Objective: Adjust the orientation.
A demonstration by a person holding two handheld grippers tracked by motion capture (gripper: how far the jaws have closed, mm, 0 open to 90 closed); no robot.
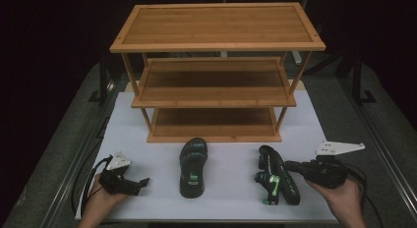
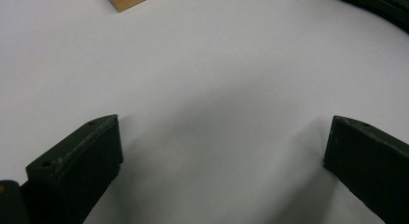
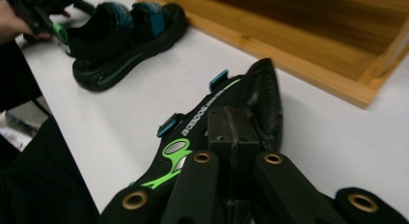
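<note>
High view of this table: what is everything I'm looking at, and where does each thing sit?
Shelf rack: one, light wood, three tiers, at the back of the sheet.
Sheet: one, white, covering the table's middle.
Flat sandal: one, black with green, front centre.
Tipped sandal: one, black with green, front right, clamped on its side.
Left gripper: one, black, open over bare sheet.
Right gripper: one, black, shut on the tipped sandal.
Hands: two, at the bottom edge.
</note>
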